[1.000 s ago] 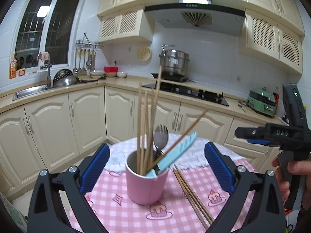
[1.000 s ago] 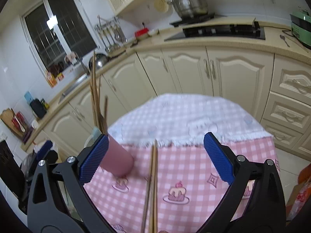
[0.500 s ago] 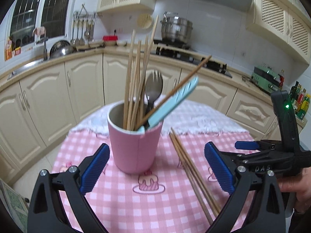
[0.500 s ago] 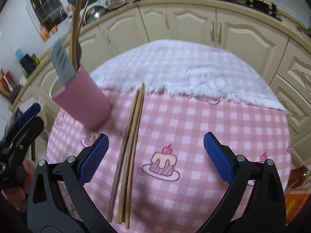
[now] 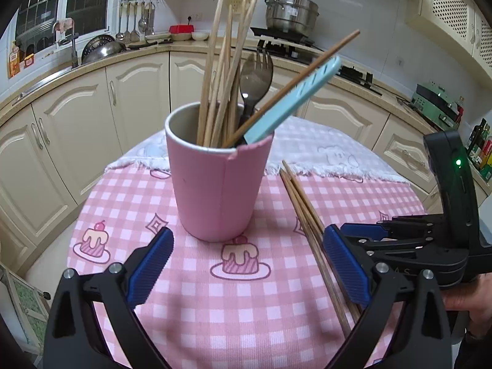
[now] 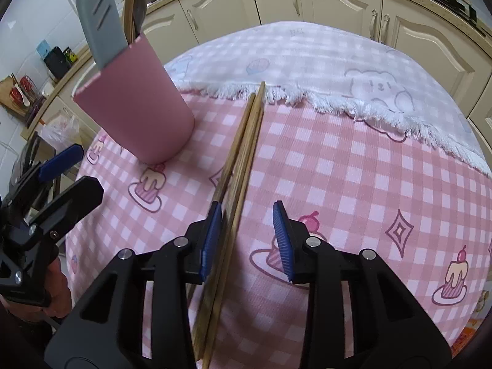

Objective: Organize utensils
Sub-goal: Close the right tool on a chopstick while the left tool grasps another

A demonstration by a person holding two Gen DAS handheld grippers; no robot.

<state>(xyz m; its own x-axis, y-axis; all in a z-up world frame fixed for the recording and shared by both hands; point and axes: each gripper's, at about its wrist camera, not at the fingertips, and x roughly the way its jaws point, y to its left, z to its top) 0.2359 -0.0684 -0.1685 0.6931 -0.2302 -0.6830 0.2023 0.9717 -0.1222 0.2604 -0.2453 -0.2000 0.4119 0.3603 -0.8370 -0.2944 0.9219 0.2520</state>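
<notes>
1. Right gripper (image 6: 247,240) low in the right wrist frame, jaws just narrowed around the loose chopsticks (image 6: 243,160); left pad touching the bundle, right pad apart from it, so not yet clamped.
2. Chopsticks lying flat on the pink checked tablecloth (image 6: 353,169), long axis running from the bottom centre up to the white fringe, tips pointing toward the upper middle of the frame.
3. Near ends cut off by the bottom edge and partly hidden under the gripper body; three or four sticks, exact count hard to tell.
4. Pink cup (image 6: 135,113) standing upright at upper left, just beside the bundle but apart from it.
5. Left gripper (image 5: 246,272) wide open at the bottom of the left wrist frame, nothing between its blue pads, cup (image 5: 218,184) dead ahead.
6. In the cup: one blue slotted utensil (image 5: 292,101) leaning upper right, one metal spork (image 5: 256,80), one dark chopstick slanting right, roughly six pale ones near upright.
7. Lower parts hidden inside the cup.
</notes>
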